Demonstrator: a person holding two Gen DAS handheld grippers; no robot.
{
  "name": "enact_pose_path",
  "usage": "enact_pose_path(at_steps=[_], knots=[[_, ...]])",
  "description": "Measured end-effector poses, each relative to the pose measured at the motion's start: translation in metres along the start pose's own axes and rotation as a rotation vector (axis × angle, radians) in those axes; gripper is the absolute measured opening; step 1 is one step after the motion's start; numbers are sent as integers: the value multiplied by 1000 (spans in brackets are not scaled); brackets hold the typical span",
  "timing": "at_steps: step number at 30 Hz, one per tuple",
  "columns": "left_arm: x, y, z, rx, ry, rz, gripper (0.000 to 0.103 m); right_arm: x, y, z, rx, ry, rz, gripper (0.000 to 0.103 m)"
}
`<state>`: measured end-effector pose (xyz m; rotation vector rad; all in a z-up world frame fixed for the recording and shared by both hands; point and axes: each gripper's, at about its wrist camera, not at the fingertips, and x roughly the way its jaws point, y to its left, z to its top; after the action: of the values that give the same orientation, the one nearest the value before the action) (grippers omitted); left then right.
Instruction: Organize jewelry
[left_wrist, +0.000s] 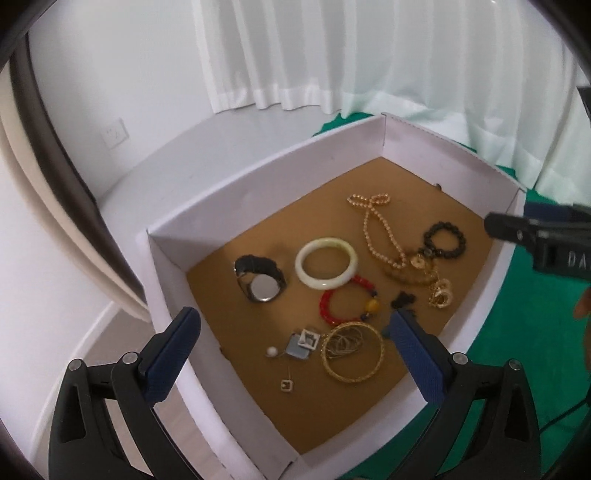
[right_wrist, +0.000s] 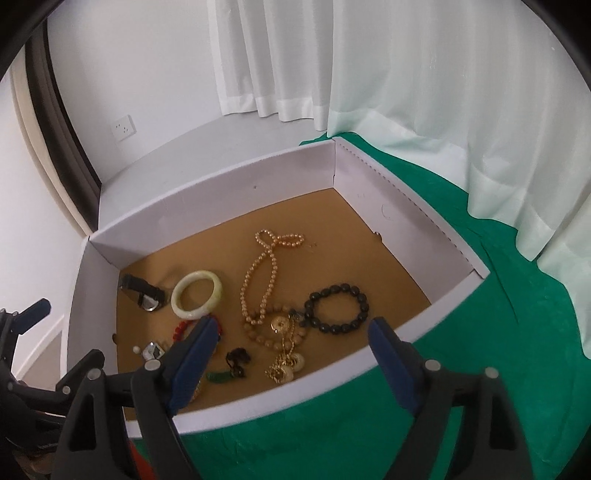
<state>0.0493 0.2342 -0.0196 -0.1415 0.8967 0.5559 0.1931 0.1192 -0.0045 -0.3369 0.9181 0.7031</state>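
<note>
A white cardboard box (left_wrist: 258, 184) (right_wrist: 436, 314) with a brown floor holds the jewelry: a pale jade bangle (left_wrist: 326, 263) (right_wrist: 197, 294), a watch (left_wrist: 260, 278) (right_wrist: 144, 293), a red bead bracelet (left_wrist: 327, 306), a gold bangle (left_wrist: 352, 352), a beige pearl necklace (left_wrist: 376, 229) (right_wrist: 258, 280), a black bead bracelet (left_wrist: 445, 240) (right_wrist: 336, 308) and a gold chain (left_wrist: 439, 291) (right_wrist: 284, 365). My left gripper (left_wrist: 291, 325) hovers open above the box's near corner. My right gripper (right_wrist: 291, 336) hovers open above the near wall; it also shows in the left wrist view (left_wrist: 535, 240).
The box rests on a green cloth (right_wrist: 480, 332) on a table. White curtains (right_wrist: 406, 74) hang behind. A wall with a socket (right_wrist: 123, 127) is at the left. Small earrings (left_wrist: 303, 343) and a pearl (left_wrist: 272, 352) lie near the gold bangle.
</note>
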Motion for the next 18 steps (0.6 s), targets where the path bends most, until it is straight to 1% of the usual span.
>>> enact_pose_path(at_steps=[3, 8, 18], knots=[[0, 3, -1, -14, 0, 11, 102, -2, 5, -4, -27, 4, -13, 85], [3, 9, 0, -47, 40, -12, 102, -2, 15, -10, -57, 21, -17, 85], [3, 20, 4, -97, 47, -39, 102, 4, 31, -14, -90, 45, -42, 85]])
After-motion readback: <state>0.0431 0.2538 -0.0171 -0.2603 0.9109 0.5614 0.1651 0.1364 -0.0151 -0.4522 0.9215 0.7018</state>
